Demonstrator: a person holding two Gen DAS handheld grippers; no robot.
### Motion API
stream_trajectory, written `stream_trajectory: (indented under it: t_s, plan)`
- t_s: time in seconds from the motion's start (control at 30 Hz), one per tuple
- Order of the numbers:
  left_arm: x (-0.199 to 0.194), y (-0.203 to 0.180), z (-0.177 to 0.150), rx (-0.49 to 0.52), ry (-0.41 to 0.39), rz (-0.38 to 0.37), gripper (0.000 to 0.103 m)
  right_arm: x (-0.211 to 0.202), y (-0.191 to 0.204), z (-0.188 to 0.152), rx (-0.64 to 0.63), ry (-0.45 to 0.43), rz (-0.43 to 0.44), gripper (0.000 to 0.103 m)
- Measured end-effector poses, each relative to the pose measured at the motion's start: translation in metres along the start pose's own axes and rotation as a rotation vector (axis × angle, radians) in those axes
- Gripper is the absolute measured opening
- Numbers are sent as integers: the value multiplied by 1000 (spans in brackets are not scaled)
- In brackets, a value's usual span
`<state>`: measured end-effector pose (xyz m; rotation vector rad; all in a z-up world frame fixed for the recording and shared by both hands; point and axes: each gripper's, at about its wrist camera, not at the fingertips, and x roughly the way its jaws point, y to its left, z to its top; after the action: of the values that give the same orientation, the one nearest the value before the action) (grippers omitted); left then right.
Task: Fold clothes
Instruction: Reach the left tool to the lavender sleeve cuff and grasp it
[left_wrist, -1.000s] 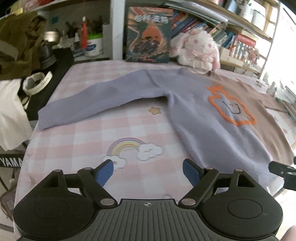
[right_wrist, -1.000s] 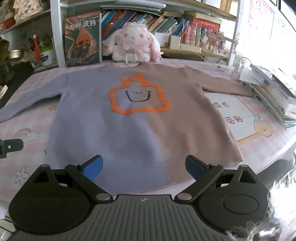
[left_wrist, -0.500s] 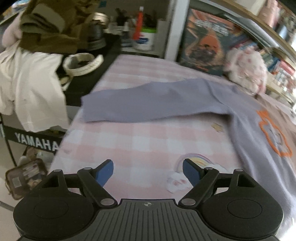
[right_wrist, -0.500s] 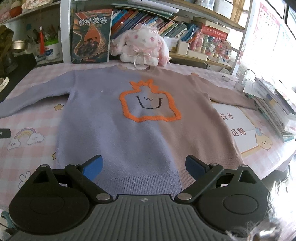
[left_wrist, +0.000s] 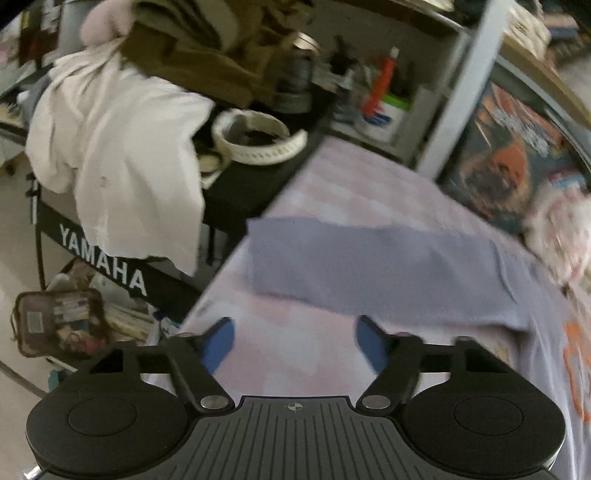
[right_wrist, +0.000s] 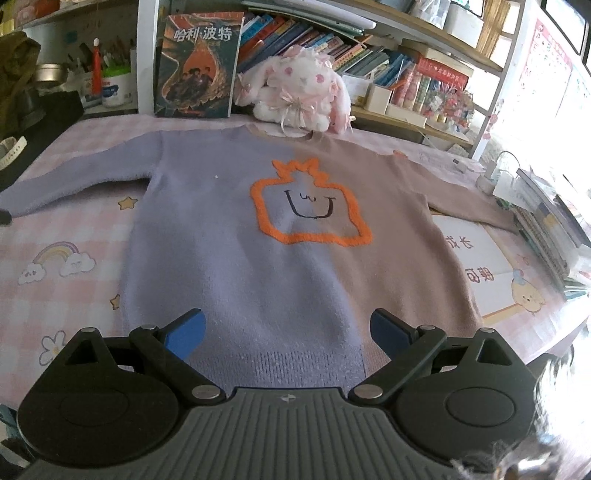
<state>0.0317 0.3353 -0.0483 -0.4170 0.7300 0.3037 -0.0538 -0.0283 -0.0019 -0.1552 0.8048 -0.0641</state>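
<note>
My left claw (left_wrist: 293, 341): spread wide, empty | ahead of it: lilac sleeve (left_wrist: 362, 258) flat on pink checked tablecloth (left_wrist: 295, 339) | my right claw (right_wrist: 286, 332): wide, empty, above hem of lilac-and-tan knit sweater (right_wrist: 258, 266) | beyond: pink plush rabbit (right_wrist: 299, 94).

The left wrist camera is sitting just behind the left tongs (left_wrist: 295, 345) and looking forward along them. It is hanging low over the near left corner of the counter (left_wrist: 280, 343), tilted, and facing far and left, so it is seeing the sweater (left_wrist: 369, 266) sleeve close up. The right wrist camera is sitting behind the right tongs (right_wrist: 288, 332). It is looking straight at the far shelves from the near edge of the counter (right_wrist: 55, 236). Both views are sharing the sweater (right_wrist: 240, 236), the big book (left_wrist: 513, 166) (right_wrist: 197, 66) and the plush bunny (right_wrist: 299, 90).
</note>
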Motion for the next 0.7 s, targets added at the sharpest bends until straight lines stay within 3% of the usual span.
stream_trajectory:
  t_s: [0.2, 0.27, 0.33, 0.43, 0.7]
  plan:
    - [13, 8, 12, -100, -35, -42, 54, -1, -4, 0, -2, 5, -19, 96]
    - [18, 9, 15, -150, -38, -88, 53, -1, -6, -1, 2, 7, -26, 96]
    - [24, 8, 16, -187, -22, -153, 46, -1, -8, -1, 9, 10, -33, 96]
    - [29, -3, 15, -193, -2, -199, 45, 0, -10, -1, 17, 13, -40, 96]
    - [37, 2, 25, -300, -38, -111, 42, -2, -13, -2, 11, 11, -53, 96]
